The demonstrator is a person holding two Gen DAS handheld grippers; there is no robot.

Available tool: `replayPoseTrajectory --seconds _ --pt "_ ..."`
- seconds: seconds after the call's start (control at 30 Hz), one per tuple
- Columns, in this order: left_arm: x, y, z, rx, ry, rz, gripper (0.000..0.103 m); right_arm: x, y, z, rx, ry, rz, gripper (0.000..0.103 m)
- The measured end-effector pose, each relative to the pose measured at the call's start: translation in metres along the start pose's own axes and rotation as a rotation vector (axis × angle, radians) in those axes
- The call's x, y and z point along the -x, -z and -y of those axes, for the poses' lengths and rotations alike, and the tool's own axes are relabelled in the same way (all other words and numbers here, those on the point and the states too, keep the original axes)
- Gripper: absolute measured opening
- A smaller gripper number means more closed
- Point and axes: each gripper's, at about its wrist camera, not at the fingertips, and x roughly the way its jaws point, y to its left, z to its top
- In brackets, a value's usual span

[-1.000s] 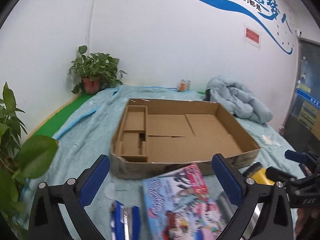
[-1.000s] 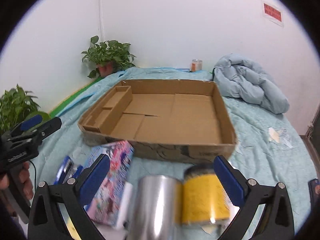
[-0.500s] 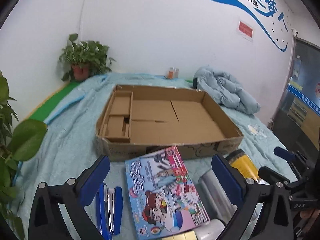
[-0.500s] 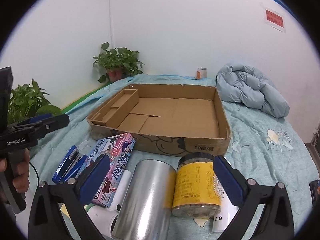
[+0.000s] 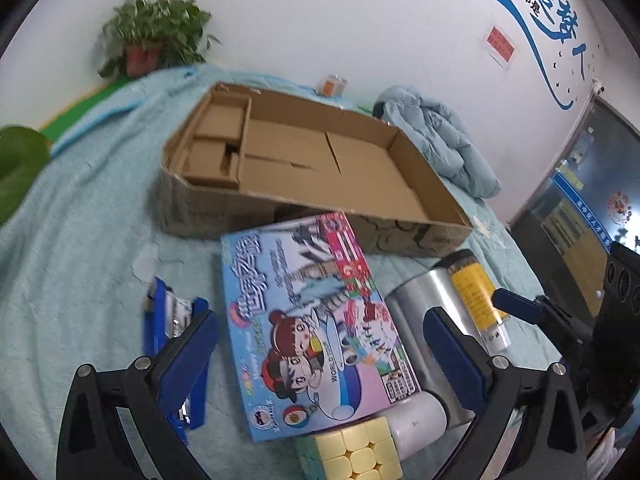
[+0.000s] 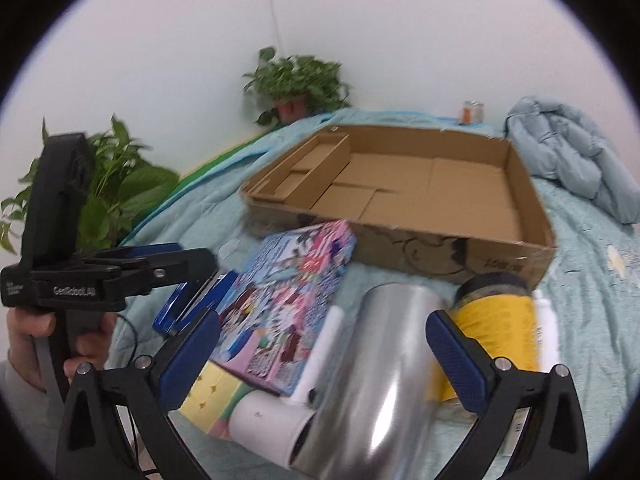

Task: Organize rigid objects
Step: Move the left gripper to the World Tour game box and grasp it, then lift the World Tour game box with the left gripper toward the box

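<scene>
Both grippers have dropped lower and closer to the clutter than half a second ago, so the objects fill more of each view and the cardboard box (image 5: 320, 160) has slid up and back in the frame. It sits on the teal blanket (image 5: 80, 220) with its compartments bare.

The left gripper (image 5: 320, 344) hangs with its fingers spread wide and released, holding nothing. Between them lies the colourful picture book (image 5: 312, 320), flat on the blanket, its far corner touching the box's front wall. A blue stapler (image 5: 172, 332) lies just left of it, partly behind the left finger. A pale yellow puzzle cube (image 5: 356, 452), which only peeked into view earlier, now shows clearly at the book's near edge, beside a white cylinder (image 5: 416, 420).

The right gripper (image 6: 320, 352) is likewise released and empty, now hovering over the silver tumbler (image 6: 380, 368), which lies on its side. The yellow-labelled jar (image 6: 496, 328) lies just beside it on the right. The view has swung, so the left gripper's handle looms larger at the left.
</scene>
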Motion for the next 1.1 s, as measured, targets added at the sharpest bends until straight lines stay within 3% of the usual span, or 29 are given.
replayPoseTrajectory --seconds 0.27,0.37,0.47,0.9,1.1 --pt "-0.044 0.007 -0.013 0.039 0.090 -0.114 0.102 -0.028 0.004 -0.025 0.077 -0.028 -0.081 0.102" --pt "-0.062 0.008 -0.015 0.038 0.049 -0.167 0.102 -0.040 0.003 -0.028 0.095 -0.020 -0.114 0.102" --pt "-0.075 0.007 -0.021 0.055 -0.051 -0.203 0.102 -0.051 0.005 -0.029 0.086 -0.017 -0.161 0.102" --pt "-0.094 -0.013 -0.024 0.064 -0.024 -0.294 0.102 -0.089 0.005 -0.047 0.126 -0.004 -0.273 0.102" --pt "-0.091 -0.015 -0.027 0.071 0.012 -0.286 0.101 -0.099 0.004 -0.056 0.133 0.024 -0.292 0.102"
